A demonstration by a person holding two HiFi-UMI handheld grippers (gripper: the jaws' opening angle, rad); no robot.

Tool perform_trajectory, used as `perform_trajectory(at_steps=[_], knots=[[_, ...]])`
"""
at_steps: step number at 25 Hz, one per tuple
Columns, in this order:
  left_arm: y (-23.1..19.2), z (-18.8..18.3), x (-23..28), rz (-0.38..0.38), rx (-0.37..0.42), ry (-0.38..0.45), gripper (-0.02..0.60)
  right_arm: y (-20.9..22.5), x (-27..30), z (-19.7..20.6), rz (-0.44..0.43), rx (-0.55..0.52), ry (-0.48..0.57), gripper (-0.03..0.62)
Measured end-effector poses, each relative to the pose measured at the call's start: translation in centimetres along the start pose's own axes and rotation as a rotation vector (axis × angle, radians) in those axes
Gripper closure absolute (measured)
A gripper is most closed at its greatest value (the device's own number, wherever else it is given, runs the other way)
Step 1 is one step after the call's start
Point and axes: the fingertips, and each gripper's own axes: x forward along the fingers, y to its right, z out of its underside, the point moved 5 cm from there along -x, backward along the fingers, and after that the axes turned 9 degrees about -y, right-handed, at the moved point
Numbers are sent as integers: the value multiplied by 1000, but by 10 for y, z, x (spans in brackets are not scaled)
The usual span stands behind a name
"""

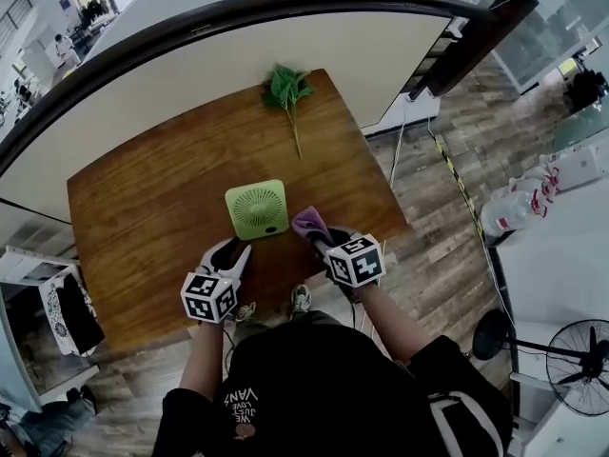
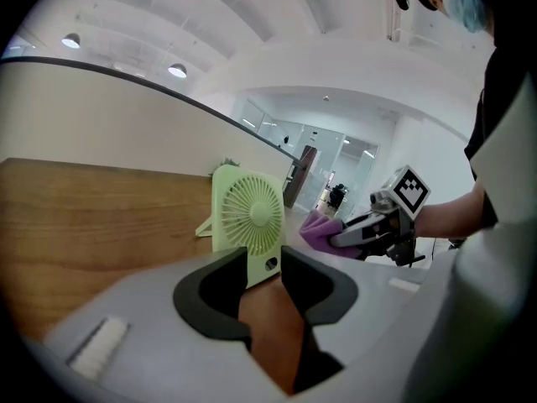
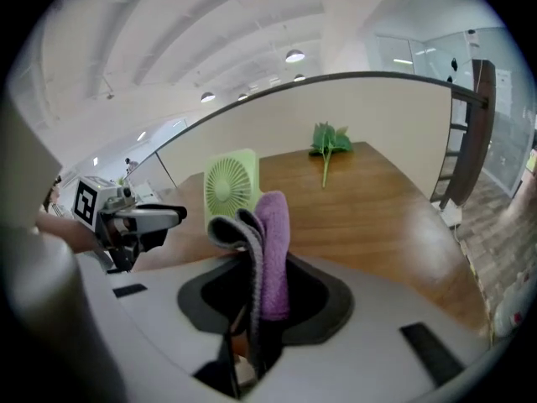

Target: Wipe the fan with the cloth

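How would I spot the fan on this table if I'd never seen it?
Start at the wooden table; near the edge closest to the person stands the fan. It is a small pale green square with a round grille, unlike the purple cloth beside it or the leafy sprig at the far edge.

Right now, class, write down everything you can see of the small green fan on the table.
The fan is small, pale green and looks like plastic. It has a rounded square frame around a circular grille of radial slats with a plain hub, a dark button at one lower corner and a prop leg behind. It stands upright on the wooden table, near the front edge. The purple cloth is close beside its lower corner, but whether they touch cannot be told.
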Motion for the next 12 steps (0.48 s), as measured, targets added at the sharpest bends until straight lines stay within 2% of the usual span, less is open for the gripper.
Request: perform_trajectory(at_steps=[5,12], knots=[[14,-13,-9,-43,2,69,456,-4,-22,-15,-39,18,110,494],[37,-31,-33,-102,12,183,516,-13,-55,-37,-110,6,234,494]])
